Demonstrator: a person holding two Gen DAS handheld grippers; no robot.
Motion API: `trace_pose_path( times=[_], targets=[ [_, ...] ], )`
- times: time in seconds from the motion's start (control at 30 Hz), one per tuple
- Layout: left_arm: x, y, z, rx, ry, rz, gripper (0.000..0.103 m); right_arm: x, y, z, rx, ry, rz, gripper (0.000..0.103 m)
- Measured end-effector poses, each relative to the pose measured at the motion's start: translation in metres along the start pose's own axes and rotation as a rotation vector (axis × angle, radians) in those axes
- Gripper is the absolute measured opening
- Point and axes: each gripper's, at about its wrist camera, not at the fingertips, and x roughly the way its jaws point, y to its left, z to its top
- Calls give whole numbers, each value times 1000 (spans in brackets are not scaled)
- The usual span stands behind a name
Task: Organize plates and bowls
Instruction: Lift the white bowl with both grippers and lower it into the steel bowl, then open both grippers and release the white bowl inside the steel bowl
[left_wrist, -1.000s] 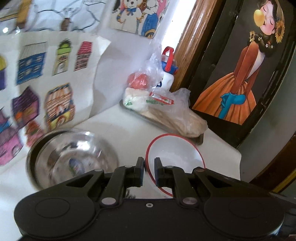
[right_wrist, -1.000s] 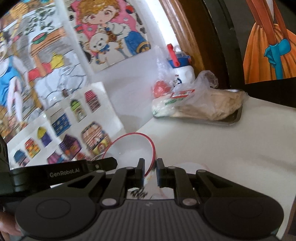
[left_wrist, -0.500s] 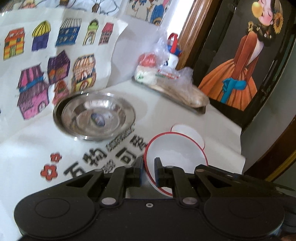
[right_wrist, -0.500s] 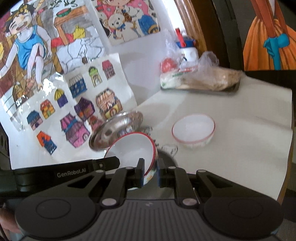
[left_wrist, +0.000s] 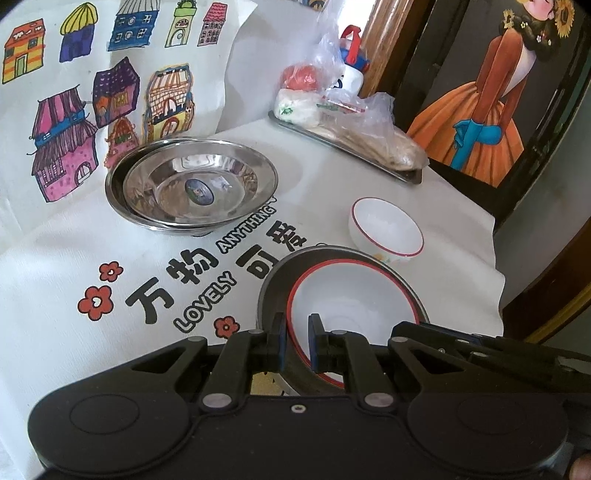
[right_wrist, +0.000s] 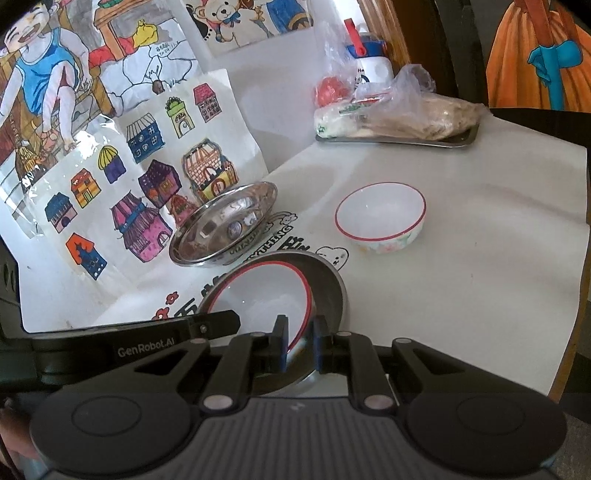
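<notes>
Left wrist view is showing the left gripper (left_wrist: 295, 341) pinching the near rim of a red-rimmed white bowl (left_wrist: 354, 314), which is sitting inside a dark steel pan (left_wrist: 271, 291) at six o'clock on the printed tablecloth (left_wrist: 55, 280). Two nested steel dishes (left_wrist: 192, 184) are lying at ten o'clock, a smaller floral bowl (left_wrist: 386, 230) at two o'clock. Right wrist view is showing the right gripper (right_wrist: 299, 347) clamping the same bowl's (right_wrist: 258, 295) opposite rim, and it alone is catching the left tool's arm crossing at eight o'clock. Both are showing a tray (right_wrist: 467, 138) of bagged food at twelve o'clock.
</notes>
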Motion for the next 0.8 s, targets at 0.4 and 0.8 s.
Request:
trace_pose_path(
  times=[0.4,0.8],
  targets=[
    [4,1,6,26,8,4,11,3,-3,0,-2,-18,30,19],
    [4,11,12,9,27,-60,16,-5,-3,-2,-24,-102,55,40]
  ],
)
